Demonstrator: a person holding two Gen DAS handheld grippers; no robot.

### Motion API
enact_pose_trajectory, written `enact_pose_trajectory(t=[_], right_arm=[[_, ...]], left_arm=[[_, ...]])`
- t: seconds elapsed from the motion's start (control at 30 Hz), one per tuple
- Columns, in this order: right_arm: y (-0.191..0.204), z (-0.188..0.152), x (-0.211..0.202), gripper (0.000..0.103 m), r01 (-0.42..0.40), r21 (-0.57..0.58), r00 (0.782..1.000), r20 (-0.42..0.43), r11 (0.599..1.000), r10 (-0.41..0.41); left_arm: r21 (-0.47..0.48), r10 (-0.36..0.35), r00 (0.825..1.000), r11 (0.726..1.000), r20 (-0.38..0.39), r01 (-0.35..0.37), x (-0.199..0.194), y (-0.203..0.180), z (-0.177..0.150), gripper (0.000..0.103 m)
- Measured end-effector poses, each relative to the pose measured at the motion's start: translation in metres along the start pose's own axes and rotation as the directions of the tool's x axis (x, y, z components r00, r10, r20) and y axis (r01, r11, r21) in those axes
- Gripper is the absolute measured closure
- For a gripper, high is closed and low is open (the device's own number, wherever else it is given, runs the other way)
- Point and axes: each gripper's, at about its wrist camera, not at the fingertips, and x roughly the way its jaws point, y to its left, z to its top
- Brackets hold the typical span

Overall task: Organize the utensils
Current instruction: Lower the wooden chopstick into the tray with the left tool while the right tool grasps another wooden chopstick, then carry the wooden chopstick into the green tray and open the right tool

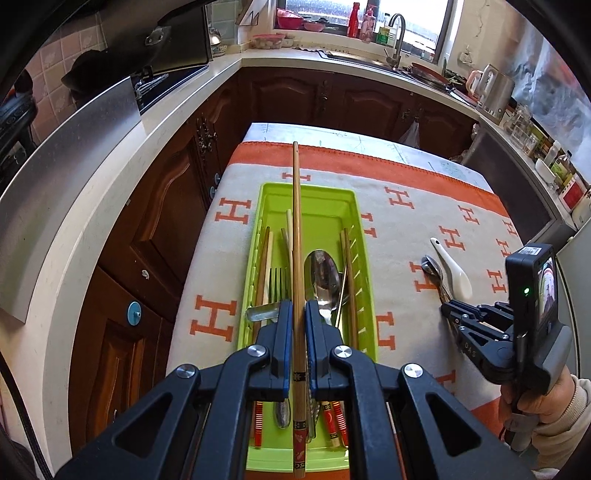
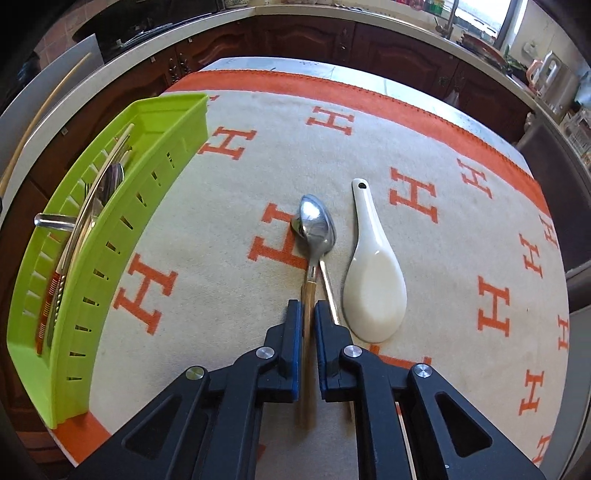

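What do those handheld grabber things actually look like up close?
Each tool, left and right, has black angular linkage arms joined by silver round bolts, ending in two flat fingers with blue inner pads. The right one carries a small black camera showing a green light, gripped by a hand in a cream sleeve.

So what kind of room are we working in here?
Almost certainly a home kitchen. A sink faucet stands under the window, an electric kettle sits on the countertop, and dark wood cabinets run beneath it. The green utensil tray sits on a blanket-covered table in the middle.
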Motion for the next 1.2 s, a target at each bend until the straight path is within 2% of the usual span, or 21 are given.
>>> enact_pose_trajectory(t=[0.07, 0.17, 0.3, 0.57, 0.7, 0.8, 0.9, 0.97, 1.07, 1.2], right_arm=[[-0.005, -0.001, -0.002, 0.097, -0.053, 0.055, 0.998, -0.020, 0.997, 0.054], [-0.016, -0.001, -0.016, 0.097, -0.175, 0.172, 0.983, -0.018, 0.969, 0.181], [-0.020, 0.002, -0.050, 0.097, -0.314, 0.272, 0.948, 0.044, 0.910, 0.315], [0.011, 0.024, -0.116, 0.097, -0.468, 0.283, 0.884, 0.160, 0.837, 0.440], [0.033, 0.041, -0.131, 0.097, -0.490, 0.268, 0.871, 0.186, 0.829, 0.455], [0.050, 0.052, -0.132, 0.097, -0.486, 0.260, 0.873, 0.186, 0.835, 0.450], [0.063, 0.059, -0.127, 0.097, -0.471, 0.267, 0.881, 0.182, 0.841, 0.436], [0.066, 0.061, -0.120, 0.097, -0.468, 0.276, 0.883, 0.178, 0.840, 0.433], [0.070, 0.062, -0.105, 0.097, -0.457, 0.285, 0.889, 0.171, 0.843, 0.424], [0.074, 0.061, -0.092, 0.097, -0.450, 0.287, 0.893, 0.161, 0.846, 0.420]], left_arm=[[-0.003, -0.005, 1.000, 1.000, -0.002, 0.005, 0.002, 0.004, -0.001, 0.099], [-0.007, -0.013, 1.000, 1.000, -0.007, 0.013, 0.005, 0.010, -0.002, 0.099], [-0.005, -0.024, 1.000, 1.000, -0.008, 0.024, 0.008, 0.014, -0.002, 0.098], [-0.010, -0.053, 0.998, 0.999, -0.030, 0.053, 0.024, 0.019, 0.001, 0.098], [-0.002, -0.055, 0.998, 0.998, -0.039, 0.055, 0.030, 0.019, 0.002, 0.096], [0.006, -0.046, 0.998, 0.999, -0.036, 0.046, 0.029, 0.019, 0.002, 0.083], [0.009, -0.039, 0.999, 0.999, -0.018, 0.039, 0.025, 0.019, 0.001, 0.057], [0.010, -0.016, 1.000, 1.000, 0.004, 0.015, 0.021, 0.020, 0.001, 0.032], [0.007, 0.021, 0.999, 1.000, 0.027, -0.021, 0.015, 0.024, 0.001, 0.020], [-0.045, 0.041, 0.999, 0.998, 0.023, -0.040, 0.015, 0.036, 0.001, 0.013]])
